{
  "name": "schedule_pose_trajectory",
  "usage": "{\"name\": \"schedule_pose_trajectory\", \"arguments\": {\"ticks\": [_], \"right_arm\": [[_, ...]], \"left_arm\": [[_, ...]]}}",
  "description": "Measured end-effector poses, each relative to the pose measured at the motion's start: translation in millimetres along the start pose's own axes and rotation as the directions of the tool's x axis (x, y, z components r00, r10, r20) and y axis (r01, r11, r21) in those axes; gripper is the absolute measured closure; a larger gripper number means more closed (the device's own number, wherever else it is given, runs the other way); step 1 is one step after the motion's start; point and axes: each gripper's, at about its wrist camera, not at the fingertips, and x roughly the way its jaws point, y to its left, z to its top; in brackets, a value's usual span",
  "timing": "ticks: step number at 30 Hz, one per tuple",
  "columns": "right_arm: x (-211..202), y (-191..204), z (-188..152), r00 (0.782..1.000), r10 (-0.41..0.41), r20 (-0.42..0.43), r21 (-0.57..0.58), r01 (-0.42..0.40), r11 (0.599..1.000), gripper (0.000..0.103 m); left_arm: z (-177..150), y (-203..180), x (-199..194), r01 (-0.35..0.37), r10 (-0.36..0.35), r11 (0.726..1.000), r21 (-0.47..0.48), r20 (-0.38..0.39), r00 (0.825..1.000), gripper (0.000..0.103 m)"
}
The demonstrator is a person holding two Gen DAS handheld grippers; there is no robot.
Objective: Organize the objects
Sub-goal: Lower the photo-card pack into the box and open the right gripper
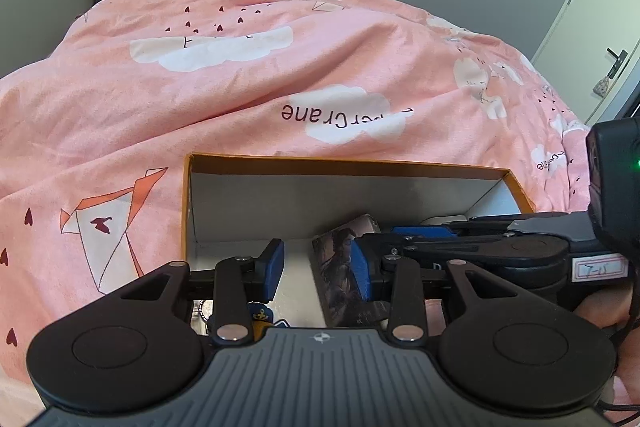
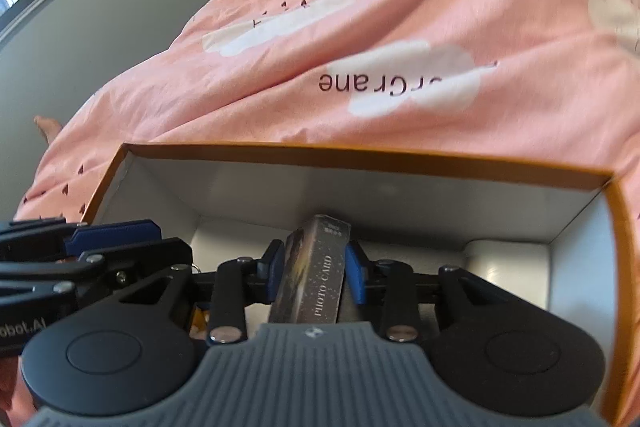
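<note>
Box (image 2: 360, 157) floor mostly hidden behind gripper bodies; card pack's (image 2: 316, 279) lower end hidden; keychain (image 1: 260, 317) barely visible; quilt print (image 2: 400, 81) cut off

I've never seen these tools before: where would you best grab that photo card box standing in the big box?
Grip the photo card box across its two broad printed faces, near its upper half, coming from above. It stands upright on end inside the orange-rimmed box, so its narrow thickness fits between the right gripper jaws.

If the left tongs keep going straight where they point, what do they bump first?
Probably the white floor of the orange box: the left tongs aim down at bare floor, with the photo card box just beside their line.
</note>
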Motion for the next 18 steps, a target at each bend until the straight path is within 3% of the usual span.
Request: {"name": "schedule_pose_trajectory", "arguments": {"ticks": [1, 3, 6, 18], "right_arm": [[-2.9, -0.4, -0.6, 1.000, 0.000, -0.002, -0.011, 0.000, 1.000, 0.068], [-6.5, -0.5, -2.9, 1.000, 0.005, -0.011, -0.020, -0.005, 1.000, 0.081], [-7.7, 0.3, -9.4, 1.000, 0.003, -0.030, -0.029, -0.004, 1.000, 0.088], [-0.5, 6.4, -16.6, 0.999, -0.003, -0.033, -0.034, 0.002, 0.999, 0.095]], "left_arm": [[-0.9, -1.1, -0.9, 0.001, -0.001, 1.000, 0.001, 0.001, 1.000, 0.062], [-3.0, -2.6, -2.9, 0.004, -0.004, 1.000, 0.001, 0.003, 1.000, 0.062], [-6.4, -4.8, -5.8, 0.008, -0.008, 1.000, -0.001, 0.005, 1.000, 0.062], [-17.1, -7.6, -11.8, -0.005, 0.005, 1.000, 0.014, 0.005, 1.000, 0.062]]}}
